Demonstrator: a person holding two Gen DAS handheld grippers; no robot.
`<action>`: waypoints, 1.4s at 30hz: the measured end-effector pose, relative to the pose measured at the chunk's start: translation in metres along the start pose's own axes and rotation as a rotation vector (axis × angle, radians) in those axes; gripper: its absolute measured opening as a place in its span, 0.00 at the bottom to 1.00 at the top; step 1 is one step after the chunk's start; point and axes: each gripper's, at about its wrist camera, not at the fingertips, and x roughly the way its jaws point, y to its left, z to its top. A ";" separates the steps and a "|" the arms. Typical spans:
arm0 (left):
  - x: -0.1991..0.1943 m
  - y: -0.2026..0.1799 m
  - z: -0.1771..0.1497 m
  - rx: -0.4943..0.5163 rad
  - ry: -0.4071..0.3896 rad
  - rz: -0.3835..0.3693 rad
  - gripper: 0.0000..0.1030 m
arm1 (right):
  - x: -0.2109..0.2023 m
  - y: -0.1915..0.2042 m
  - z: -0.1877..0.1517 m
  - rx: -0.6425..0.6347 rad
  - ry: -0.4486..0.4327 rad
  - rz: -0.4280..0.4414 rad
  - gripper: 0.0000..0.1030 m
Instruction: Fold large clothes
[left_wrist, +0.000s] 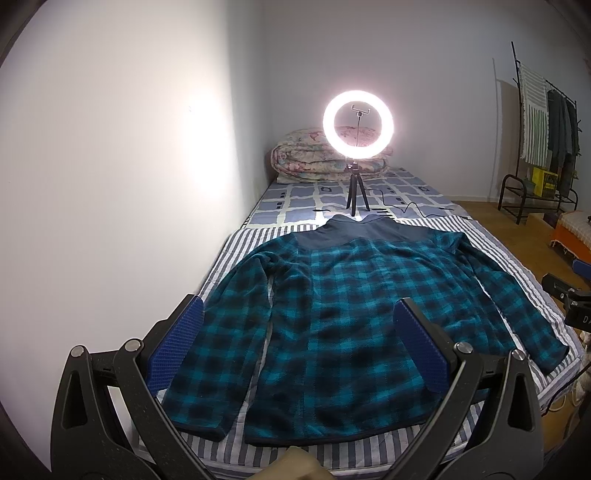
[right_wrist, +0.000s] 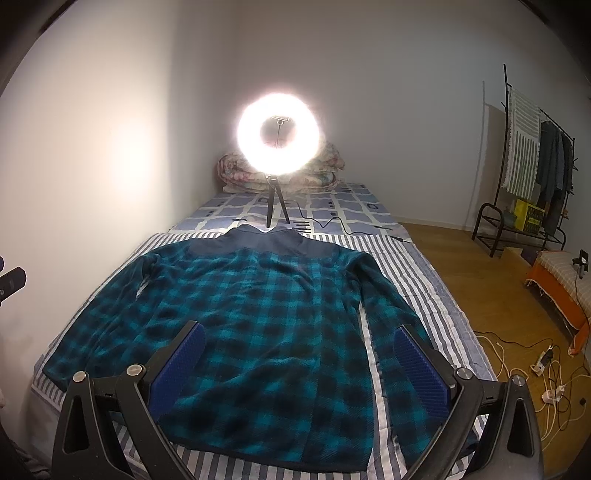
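A teal and black plaid fleece jacket lies flat on the striped sheet of the bed, back up, collar toward the far end, both sleeves angled down along its sides. It also shows in the right wrist view. My left gripper is open and empty, hovering above the jacket's lower left part near the left sleeve. My right gripper is open and empty, hovering above the jacket's lower right part near the right sleeve.
A lit ring light on a small tripod stands on the bed beyond the collar, its cable trailing right. A folded quilt lies at the head. A wall runs along the bed's left. A clothes rack, an orange stool and floor cables are at right.
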 end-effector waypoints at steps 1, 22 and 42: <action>0.000 0.001 0.001 0.000 0.000 0.000 1.00 | 0.000 0.000 0.000 0.000 0.000 0.000 1.00; -0.001 0.001 -0.002 0.000 -0.002 0.002 1.00 | 0.001 0.000 -0.002 0.000 0.005 0.004 1.00; 0.000 0.007 -0.011 -0.001 0.006 0.007 1.00 | 0.003 0.006 -0.002 -0.005 0.004 0.016 1.00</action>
